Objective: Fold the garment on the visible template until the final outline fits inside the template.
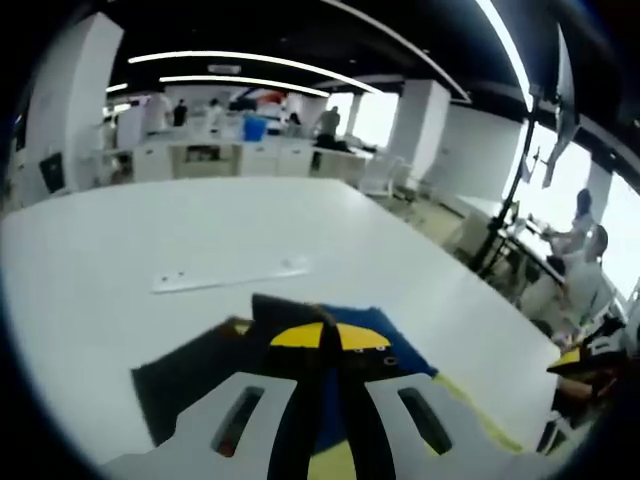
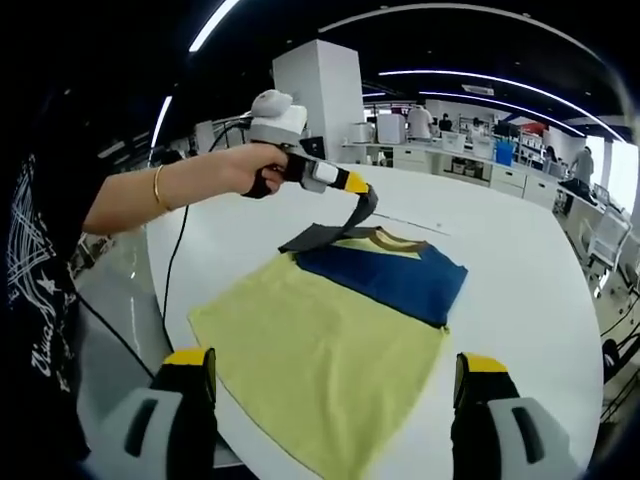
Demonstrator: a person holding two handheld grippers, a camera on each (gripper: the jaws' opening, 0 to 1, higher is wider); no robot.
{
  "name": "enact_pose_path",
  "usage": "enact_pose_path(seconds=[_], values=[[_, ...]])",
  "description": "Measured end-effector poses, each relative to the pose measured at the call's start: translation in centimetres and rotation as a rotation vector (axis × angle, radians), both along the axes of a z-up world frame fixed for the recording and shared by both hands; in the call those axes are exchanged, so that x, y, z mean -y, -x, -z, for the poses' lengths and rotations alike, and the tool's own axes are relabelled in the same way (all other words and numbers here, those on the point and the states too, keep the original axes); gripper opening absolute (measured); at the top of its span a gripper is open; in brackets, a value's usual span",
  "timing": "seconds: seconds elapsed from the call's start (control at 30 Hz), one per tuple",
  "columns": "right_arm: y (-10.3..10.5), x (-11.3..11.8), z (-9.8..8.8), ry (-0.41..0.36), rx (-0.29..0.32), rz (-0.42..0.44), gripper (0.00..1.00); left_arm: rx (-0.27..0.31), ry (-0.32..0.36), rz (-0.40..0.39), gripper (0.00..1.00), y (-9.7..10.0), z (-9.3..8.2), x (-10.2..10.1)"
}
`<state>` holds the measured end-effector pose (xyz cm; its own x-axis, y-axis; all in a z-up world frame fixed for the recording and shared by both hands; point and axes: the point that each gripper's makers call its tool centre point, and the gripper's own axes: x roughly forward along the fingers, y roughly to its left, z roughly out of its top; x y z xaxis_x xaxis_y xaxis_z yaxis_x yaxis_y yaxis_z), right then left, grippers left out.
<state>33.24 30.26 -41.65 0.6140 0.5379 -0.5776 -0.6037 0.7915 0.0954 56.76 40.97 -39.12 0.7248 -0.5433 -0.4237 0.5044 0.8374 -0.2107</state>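
In the right gripper view, the right gripper (image 2: 335, 385) is hovering with its two grey, yellow-tipped jaws spread wide apart and gripping nothing. Ahead of and between those jaws, a yellow, navy blue and dark grey short-sleeved fabric garment (image 2: 340, 320) is lying flat on the large white table (image 2: 520, 290). Its yellow lower body is lying nearest the jaws, the navy blue chest band is lying farther out, and the collar is sitting at the far end. Whether a template is lying under the garment cannot be told.

Beyond the garment, up and to the left of the right jaws, the left gripper (image 2: 362, 195) is being held in the person's hand (image 2: 245, 168), which is wearing a thin bangle at the wrist. Its yellow-tipped jaws are pinching the dark grey sleeve (image 2: 335, 228) and holding a strip of it up off the table, while the rest of the sleeve is resting flat beside the collar.

In the left gripper view, the left gripper (image 1: 330, 345) is showing its jaws pressed together on the dark fabric, with the garment (image 1: 375, 330) spreading just past and under them. Farther ahead on the table (image 1: 120, 260), a flat white strip (image 1: 230, 277) is lying well apart from the garment.
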Motion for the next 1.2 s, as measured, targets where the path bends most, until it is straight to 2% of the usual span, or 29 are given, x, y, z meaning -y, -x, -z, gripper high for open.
enact_pose_path(seconds=[0.17, 0.37, 0.63, 0.97, 1.2], values=[[-0.2, 0.0, 0.0, -0.001, 0.001, 0.005, 1.0, 0.005, 0.014, 0.012, 0.0, -0.3, -0.2, 0.9], [-0.1, -0.2, 0.5, 0.002, -0.011, -0.008, 1.0, 0.0, -0.013, 0.053, 0.0, 0.0, 0.6, 2.6], [0.0, -0.4, 0.8, 0.005, -0.021, -0.015, 1.0, 0.008, -0.016, 0.128, 0.0, 1.7, 1.5, 5.1], [0.1, 0.0, 1.6, 0.017, -0.043, -0.012, 1.0, -0.031, 0.011, 0.141, 0.0, 1.9, 4.6, 7.1], [-0.1, 0.6, 2.0, 0.028, -0.05, -0.005, 1.0, -0.045, -0.025, 0.2, 0.0, 2.2, 7.8, 8.9]])
